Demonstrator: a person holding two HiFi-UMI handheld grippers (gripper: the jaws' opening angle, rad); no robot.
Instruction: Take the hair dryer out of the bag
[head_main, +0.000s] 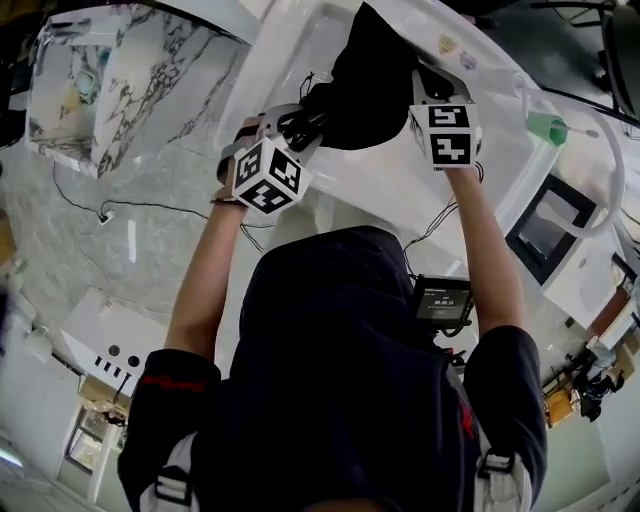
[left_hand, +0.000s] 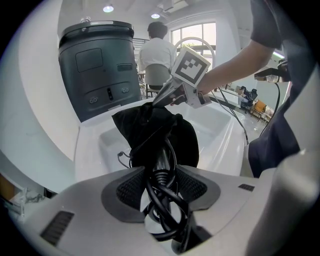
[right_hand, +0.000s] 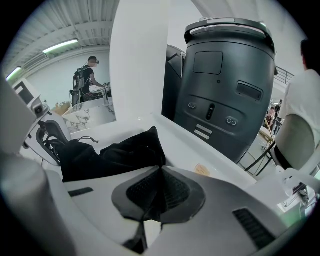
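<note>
A black drawstring bag (head_main: 365, 90) lies on the white table (head_main: 290, 60). In the left gripper view the bag (left_hand: 150, 130) hangs stretched, and the hair dryer's black handle (left_hand: 161, 162) sticks out of its mouth with the looped black cord (left_hand: 167, 212). My left gripper (left_hand: 162, 175) is shut on that handle and cord; it also shows as left gripper (head_main: 305, 125). My right gripper (right_hand: 160, 172) is shut on a far corner of the bag (right_hand: 115, 155), pinching black cloth; it shows as right gripper (left_hand: 156, 102) and right gripper (head_main: 422, 88). The dryer's head is hidden in the bag.
A tall dark grey machine (right_hand: 225, 85) stands just behind the table, seen also as machine (left_hand: 97, 70). A marble counter (head_main: 110, 80) is at the left. A person in white (left_hand: 157, 55) sits behind; another person (right_hand: 87, 80) stands far off. A green object (head_main: 548, 128) sits at the right.
</note>
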